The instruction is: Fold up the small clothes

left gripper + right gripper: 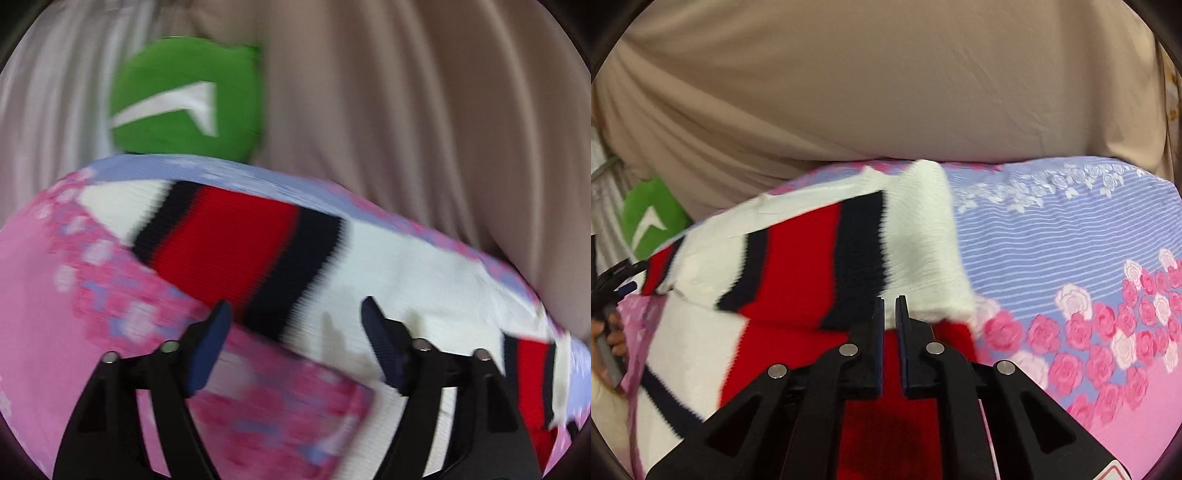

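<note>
mid-fold, the striped sweater [798,266] lies on the flowered bedsheet [1071,229], the left gripper [295,314] wide open and empty, the right gripper [890,306] nearly closed pinching its edge, likely to carry it over next.

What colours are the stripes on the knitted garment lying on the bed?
The knitted garment is white with a red band edged in black or dark navy stripes, clearest in the right wrist view.

Sweater [798,266] on bedsheet [1071,236], bag [184,96] apparently behind, curtain [886,81] beyond
</note>
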